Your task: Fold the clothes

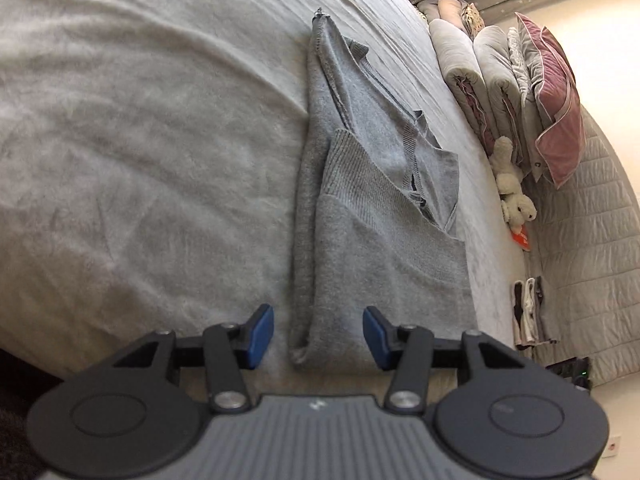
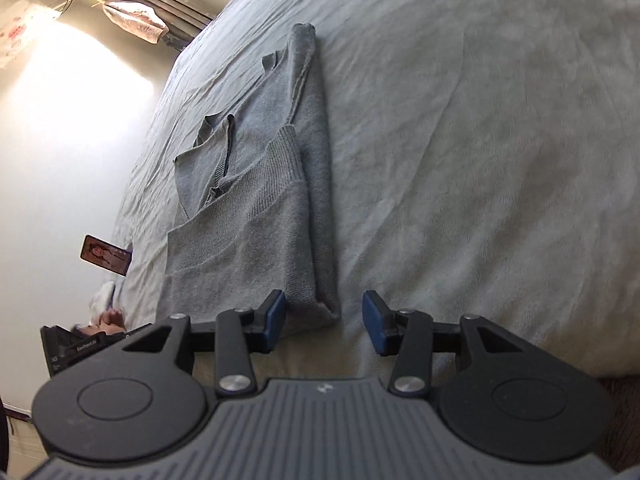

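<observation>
So both tools are parked at the near end of the grey knitted sweater [image 1: 384, 240], which lies folded into a long narrow strip on the pale grey bed sheet [image 1: 140, 140], running from bottom centre up toward the top of the frame in both wrist views. The sleeves look tucked in already, with the ribbed hem sitting on top around the middle.

The left tool [image 1: 318, 336] has its blue pads partway apart with the strip's near corner sitting in the gap, but nothing is pinched. Same deal for the right tool [image 2: 324, 322]: half open, empty, its left pad just beside the other near corner of the sweater.

My guess at the step is grabbing both near corners and folding the strip away from you, up the frame. To do it well I'd say go low enough that each tool gets all the layers and not just the top one, close both together, then lift evenly so the stack doesn't skew. That loose rolled edge near the right tool looks like it could slip out.
</observation>
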Demonstrator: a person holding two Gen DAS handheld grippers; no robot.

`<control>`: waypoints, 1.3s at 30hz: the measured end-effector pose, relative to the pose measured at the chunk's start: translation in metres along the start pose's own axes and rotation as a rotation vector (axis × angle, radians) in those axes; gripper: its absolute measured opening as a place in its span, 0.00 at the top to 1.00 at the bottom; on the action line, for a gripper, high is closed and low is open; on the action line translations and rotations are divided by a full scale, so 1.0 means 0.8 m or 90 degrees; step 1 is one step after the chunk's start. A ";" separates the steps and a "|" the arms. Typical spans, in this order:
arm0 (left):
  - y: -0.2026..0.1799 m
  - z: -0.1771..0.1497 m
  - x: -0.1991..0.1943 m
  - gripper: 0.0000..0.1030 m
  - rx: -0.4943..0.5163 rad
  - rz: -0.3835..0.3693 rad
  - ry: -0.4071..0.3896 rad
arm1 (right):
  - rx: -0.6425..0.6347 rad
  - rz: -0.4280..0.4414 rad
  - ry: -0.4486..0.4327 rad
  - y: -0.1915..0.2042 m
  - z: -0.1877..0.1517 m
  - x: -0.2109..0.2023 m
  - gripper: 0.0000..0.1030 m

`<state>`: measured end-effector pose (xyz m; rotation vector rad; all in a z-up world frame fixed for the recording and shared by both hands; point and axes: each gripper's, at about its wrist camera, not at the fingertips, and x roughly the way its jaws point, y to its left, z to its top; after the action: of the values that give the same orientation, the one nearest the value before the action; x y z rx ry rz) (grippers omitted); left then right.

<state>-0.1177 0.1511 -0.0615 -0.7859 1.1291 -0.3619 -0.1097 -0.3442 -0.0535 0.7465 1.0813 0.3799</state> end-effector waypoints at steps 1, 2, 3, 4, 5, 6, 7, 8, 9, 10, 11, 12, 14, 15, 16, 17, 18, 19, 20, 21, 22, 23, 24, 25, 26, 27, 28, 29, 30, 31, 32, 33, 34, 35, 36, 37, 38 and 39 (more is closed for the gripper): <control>0.005 0.001 0.002 0.53 -0.017 -0.016 0.009 | 0.009 0.012 0.006 -0.003 0.000 0.003 0.54; 0.009 0.001 0.004 0.53 -0.029 -0.028 0.014 | 0.015 0.024 0.012 -0.004 0.000 0.006 0.54; 0.012 0.000 0.006 0.54 -0.037 -0.037 0.018 | 0.020 0.033 0.016 -0.005 0.000 0.009 0.54; 0.015 0.000 0.009 0.54 -0.046 -0.047 0.021 | 0.025 0.041 0.018 -0.005 0.000 0.012 0.54; 0.018 -0.001 0.011 0.56 -0.055 -0.056 0.024 | 0.027 0.047 0.020 -0.005 0.001 0.015 0.54; 0.021 -0.002 0.014 0.58 -0.064 -0.066 0.028 | 0.027 0.052 0.021 -0.004 0.001 0.017 0.54; 0.024 -0.002 0.016 0.58 -0.072 -0.076 0.031 | 0.028 0.058 0.022 -0.003 0.002 0.017 0.54; 0.027 -0.003 0.017 0.59 -0.078 -0.084 0.033 | 0.031 0.064 0.023 -0.004 0.003 0.018 0.54; 0.029 -0.004 0.018 0.59 -0.080 -0.091 0.034 | 0.034 0.070 0.024 -0.004 0.004 0.018 0.57; 0.029 -0.004 0.019 0.60 -0.079 -0.094 0.035 | 0.035 0.075 0.025 -0.005 0.005 0.018 0.59; 0.029 -0.005 0.019 0.65 -0.078 -0.095 0.037 | 0.037 0.077 0.027 -0.006 0.005 0.018 0.65; 0.030 -0.005 0.020 0.71 -0.080 -0.096 0.041 | 0.039 0.078 0.029 -0.007 0.005 0.019 0.73; 0.033 -0.006 0.021 0.85 -0.096 -0.104 0.049 | 0.048 0.087 0.033 -0.007 0.004 0.018 0.78; 0.033 -0.007 0.020 0.86 -0.101 -0.108 0.047 | 0.053 0.093 0.032 -0.006 0.004 0.016 0.80; 0.033 -0.007 0.018 0.86 -0.102 -0.113 0.043 | 0.056 0.099 0.030 -0.006 0.005 0.013 0.80; 0.032 -0.007 0.015 0.87 -0.104 -0.119 0.037 | 0.059 0.107 0.026 -0.004 0.006 0.009 0.80; 0.031 -0.007 0.013 0.87 -0.106 -0.126 0.032 | 0.063 0.115 0.021 -0.003 0.007 0.004 0.81; 0.031 -0.007 0.009 0.87 -0.110 -0.135 0.026 | 0.066 0.123 0.017 -0.001 0.008 0.000 0.81; 0.029 -0.007 0.006 0.87 -0.112 -0.146 0.020 | 0.068 0.132 0.012 0.001 0.010 -0.005 0.81; 0.027 -0.006 0.003 0.87 -0.113 -0.154 0.014 | 0.070 0.141 0.007 0.004 0.014 -0.009 0.81; 0.024 -0.005 0.000 0.87 -0.114 -0.163 0.007 | 0.071 0.149 0.001 0.008 0.018 -0.012 0.81; 0.021 -0.003 -0.003 0.88 -0.116 -0.171 0.001 | 0.072 0.157 -0.003 0.011 0.021 -0.014 0.81; 0.018 -0.001 -0.005 0.88 -0.119 -0.181 -0.006 | 0.074 0.164 -0.008 0.015 0.025 -0.016 0.81; 0.015 0.003 -0.007 0.88 -0.121 -0.191 -0.013 | 0.076 0.173 -0.013 0.018 0.028 -0.017 0.81; 0.012 0.006 -0.010 0.88 -0.122 -0.200 -0.021 | 0.079 0.183 -0.018 0.022 0.032 -0.018 0.81; 0.008 0.011 -0.012 0.88 -0.124 -0.210 -0.030 | 0.082 0.192 -0.023 0.026 0.036 -0.018 0.81; 0.005 0.016 -0.014 0.88 -0.125 -0.219 -0.040 | 0.085 0.201 -0.029 0.030 0.041 -0.018 0.81; 0.001 0.022 -0.016 0.89 -0.126 -0.228 -0.050 | 0.089 0.209 -0.036 0.034 0.046 -0.017 0.81; -0.002 0.028 -0.017 0.89 -0.129 -0.238 -0.058 | 0.094 0.217 -0.043 0.037 0.051 -0.016 0.81; -0.005 0.035 -0.017 0.89 -0.132 -0.245 -0.067 | 0.101 0.225 -0.050 0.040 0.057 -0.014 0.81; -0.008 0.044 -0.016 0.89 -0.135 -0.252 -0.075 | 0.108 0.233 -0.057 0.040 0.064 -0.015 0.81; -0.011 0.052 -0.015 0.89 -0.138 -0.258 -0.084 | 0.115 0.239 -0.064 0.041 0.072 -0.014 0.82; -0.013 0.060 -0.013 0.89 -0.141 -0.262 -0.090 | 0.122 0.242 -0.071 0.043 0.080 -0.012 0.82; -0.015 0.068 -0.010 0.89 -0.145 -0.267 -0.097 | 0.128 0.244 -0.078 0.045 0.088 -0.010 0.82; -0.016 0.077 -0.006 0.89 -0.150 -0.270 -0.103 | 0.135 0.246 -0.084 0.046 0.095 -0.007 0.82; -0.018 0.086 -0.002 0.89 -0.156 -0.273 -0.109 | 0.142 0.249 -0.090 0.047 0.103 -0.004 0.82; -0.019 0.094 0.003 0.89 -0.162 -0.275 -0.115 | 0.149 0.251 -0.095 0.047 0.111 0.000 0.82; -0.020 0.103 0.007 0.89 -0.167 -0.277 -0.120 | 0.157 0.253 -0.101 0.047 0.119 0.004 0.82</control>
<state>-0.0388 0.1675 -0.0374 -1.2776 0.8319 -0.4951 -0.0204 -0.3496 -0.0039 1.1991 0.8352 0.5202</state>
